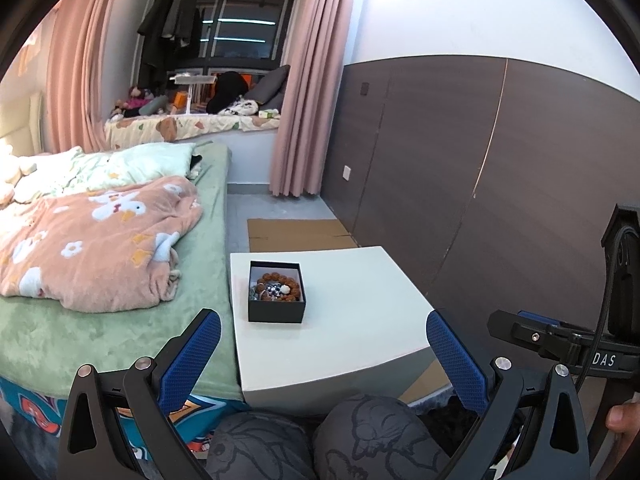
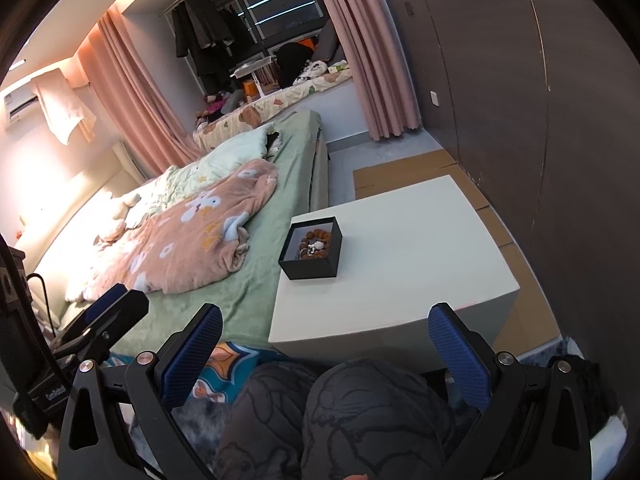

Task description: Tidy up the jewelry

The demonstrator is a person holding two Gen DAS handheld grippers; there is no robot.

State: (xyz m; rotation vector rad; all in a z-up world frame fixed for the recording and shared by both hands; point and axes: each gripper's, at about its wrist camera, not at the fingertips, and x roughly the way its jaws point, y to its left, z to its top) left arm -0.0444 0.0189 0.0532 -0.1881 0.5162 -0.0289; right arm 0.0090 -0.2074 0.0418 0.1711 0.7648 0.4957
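**Jewelry Lies Inside Open Box; Both Tongs Released and Held Back**

Bedroom setting: a bed [image 1: 120,312] with a green cover and a pink blanket runs along the left, pink curtains frame a dark window behind, and a dark panelled wall stands to the right. A low white table [image 1: 360,320] sits just beside the bed edge, on cardboard laid over the floor.

Near the table's bed-side edge stands an open black box [image 1: 277,294]. Inside it lies a brown bead bracelet [image 1: 280,278], coiled around smaller silver and white pieces [image 1: 276,290] too small to identify. No jewelry is visible on the table outside the box, and no lid is in view.

The left tongs [image 1: 324,332] are spread wide and hold nothing. The right tongs [image 2: 326,328] are likewise spread wide and empty. Both hang over the person's knees, short of the table's near edge, with the box well apart ahead of them, slightly left of centre in each view.

Judgement: the jewelry lies gathered in the box, which fits either a sorting about to be made from the box or a collection just completed into it. The pictures do not settle which, so no next move is prescribed.
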